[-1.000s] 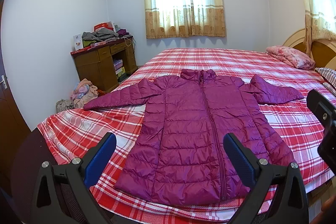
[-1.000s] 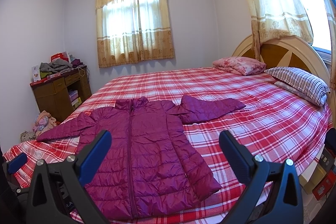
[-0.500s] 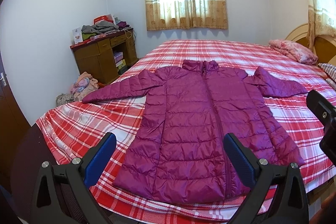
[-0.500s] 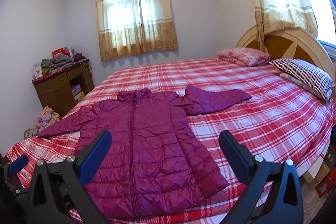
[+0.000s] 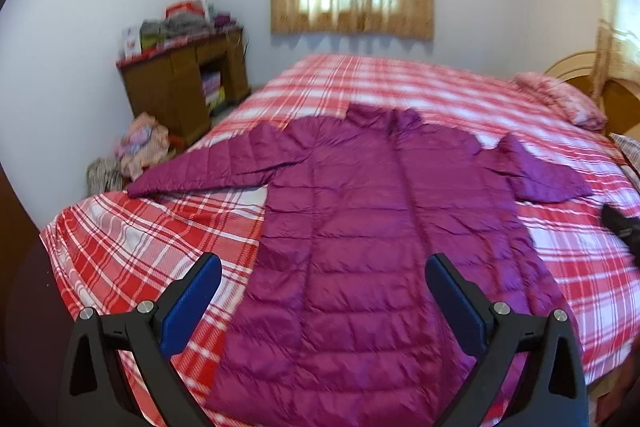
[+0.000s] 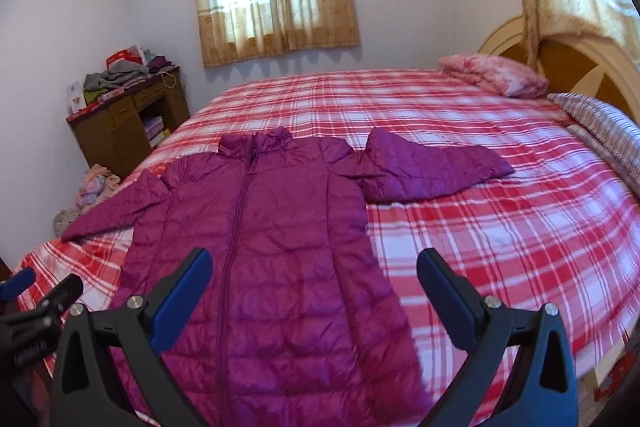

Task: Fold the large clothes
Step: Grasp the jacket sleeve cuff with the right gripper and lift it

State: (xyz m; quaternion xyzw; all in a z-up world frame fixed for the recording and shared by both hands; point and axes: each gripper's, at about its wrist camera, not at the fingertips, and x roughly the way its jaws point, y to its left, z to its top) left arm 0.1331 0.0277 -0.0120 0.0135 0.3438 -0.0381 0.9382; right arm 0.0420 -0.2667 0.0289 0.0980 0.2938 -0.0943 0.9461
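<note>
Since half a second before, both cameras had pushed forward and tipped down: the jacket filled more of each view, the window sat higher, and the pictures had blurred.

The left claw hovered over the jacket's lower half, fingers spread wide, gripping nothing; the left sleeve stretched ahead and to its left. The right claw hung above the jacket's right hem, likewise wide apart and bare, with the right sleeve lying ahead of it, bent at the shoulder.

The jacket lay flat, zipped, collar away from both claws, on the bed.
</note>
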